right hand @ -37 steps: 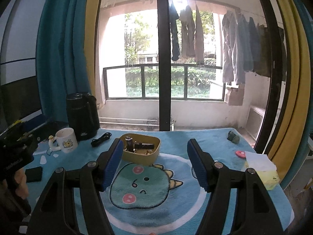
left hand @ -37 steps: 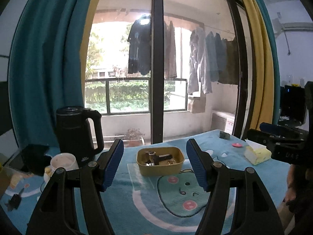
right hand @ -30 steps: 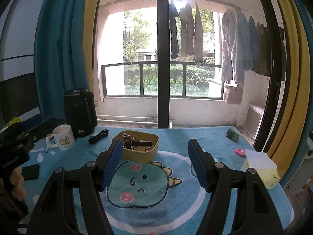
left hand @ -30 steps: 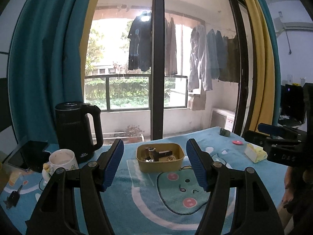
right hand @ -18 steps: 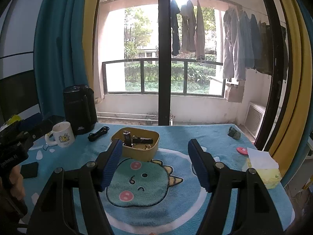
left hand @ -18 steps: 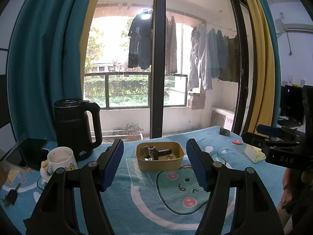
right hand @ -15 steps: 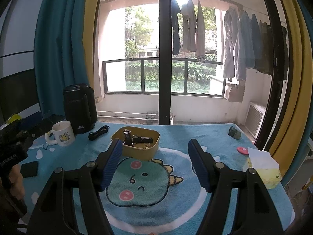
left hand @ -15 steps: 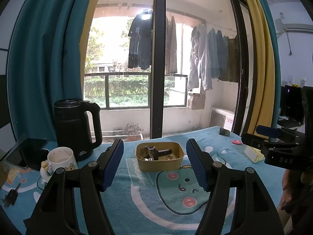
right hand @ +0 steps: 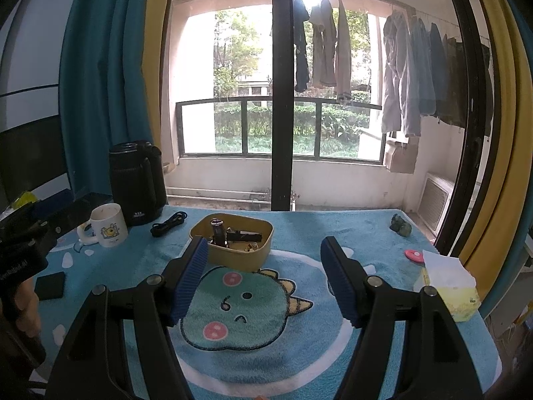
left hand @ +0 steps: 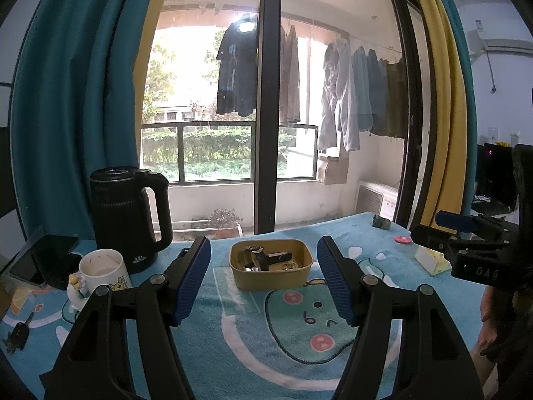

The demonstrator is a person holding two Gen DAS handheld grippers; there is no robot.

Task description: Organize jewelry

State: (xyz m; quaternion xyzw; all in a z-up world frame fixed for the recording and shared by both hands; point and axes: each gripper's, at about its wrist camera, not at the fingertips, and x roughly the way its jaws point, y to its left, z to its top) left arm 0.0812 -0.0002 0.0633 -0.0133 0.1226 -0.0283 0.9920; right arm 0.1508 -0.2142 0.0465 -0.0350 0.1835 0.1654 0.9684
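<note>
Both tongs, left and right, gape above the rounded yellow tray on fuzzy mat

Both wrist views toward window

A black kettle stands behind a white mug on the blue mat; a black cable lies nearby, a pink disc and tissue pack far right
</note>
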